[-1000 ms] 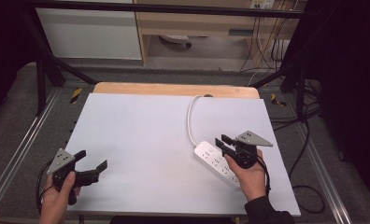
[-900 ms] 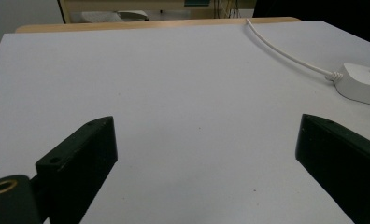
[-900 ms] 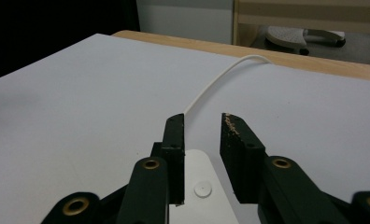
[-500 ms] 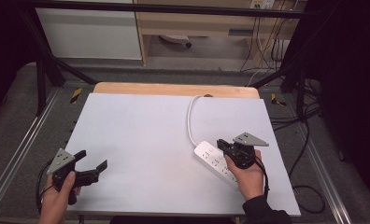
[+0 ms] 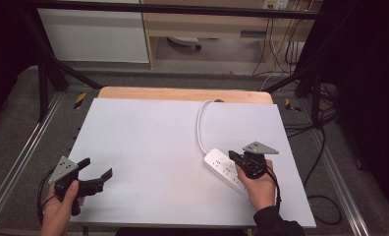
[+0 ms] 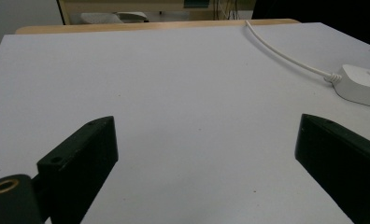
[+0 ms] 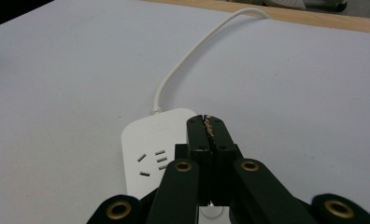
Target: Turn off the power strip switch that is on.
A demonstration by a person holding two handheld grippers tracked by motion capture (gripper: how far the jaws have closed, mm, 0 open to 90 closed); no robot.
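White covers the desk [image 5: 148, 147] from edge to edge, with a strip of pale wood showing along its far side. On its right half lies a white power strip [image 5: 222, 167], set at a slant, its white cord [image 5: 201, 125] curving away to the far edge. The right tool [image 5: 234, 158] sits over the strip's near end, its 2 black jaws pressed flat together with nothing between them; they have just been closing. In the right gripper view the joined tips hang above the strip's top face, beside a socket. The left tool [image 5: 95, 170] hovers at the desk's near left corner, well apart from the strip, jaws spread wide and empty.
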